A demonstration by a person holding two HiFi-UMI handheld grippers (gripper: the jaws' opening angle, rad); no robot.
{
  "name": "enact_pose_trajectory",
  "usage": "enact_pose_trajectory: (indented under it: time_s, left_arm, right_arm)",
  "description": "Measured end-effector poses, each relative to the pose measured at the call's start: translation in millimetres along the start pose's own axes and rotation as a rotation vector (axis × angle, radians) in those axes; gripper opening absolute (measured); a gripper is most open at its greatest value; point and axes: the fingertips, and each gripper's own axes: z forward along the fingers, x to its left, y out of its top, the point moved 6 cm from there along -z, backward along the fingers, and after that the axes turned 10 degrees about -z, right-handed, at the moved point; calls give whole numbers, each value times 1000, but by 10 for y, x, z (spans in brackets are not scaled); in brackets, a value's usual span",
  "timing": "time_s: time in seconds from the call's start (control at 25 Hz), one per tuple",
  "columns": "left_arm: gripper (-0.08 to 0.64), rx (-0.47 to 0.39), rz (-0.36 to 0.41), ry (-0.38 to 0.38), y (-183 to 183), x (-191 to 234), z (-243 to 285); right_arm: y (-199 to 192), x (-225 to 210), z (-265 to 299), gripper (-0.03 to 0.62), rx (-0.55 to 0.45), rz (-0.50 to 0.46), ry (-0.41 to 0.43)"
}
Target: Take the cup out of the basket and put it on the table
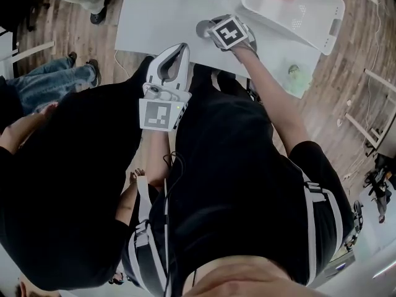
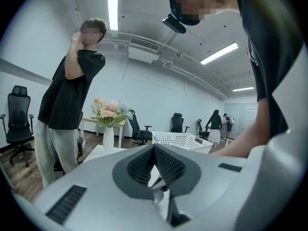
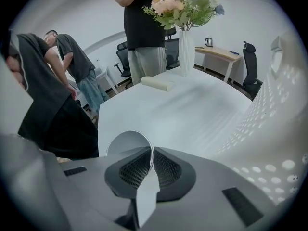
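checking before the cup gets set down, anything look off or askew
Nothing spilled or damaged. The cup hangs off to one side of the right gripper, pinched only by its thin wall, over the table beside the basket.

An open office: black swivel chairs (image 2: 18, 124) stand along white walls (image 2: 159, 100), a desk (image 3: 219, 54) carries a kettle (image 3: 208, 42), strip lights (image 2: 113, 6) and an air vent (image 2: 144, 44) cross the ceiling (image 2: 159, 13), and a vase of flowers (image 3: 185, 13) tops the white table (image 3: 192, 114) over a wood-plank floor (image 1: 55, 23)
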Motion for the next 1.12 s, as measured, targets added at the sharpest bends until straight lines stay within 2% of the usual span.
enact_pose_trajectory:
  time_s: [0.24,0.36,0.6,0.8,1.12]
  left_arm:
    - [20,3,-5,-7,9,-8,41]
    - [20,-2,0,-15,22,-3,53]
    - [20,23,31,-20,-4,-8,109]
    - [20,-10,-2,-48,12,-43,133]
    - [20,-12,31,-53,25,-105,174]
  right_arm:
    - [80,29,-91,35,-66,-20,44]
    - [41,47,-76,57,-95,-3,57]
    - [13,46,-152,63,-120,20,74]
    - [4,35,-203,62,-117,20,81]
    - [-28,10,-292,63,-144,12,87]
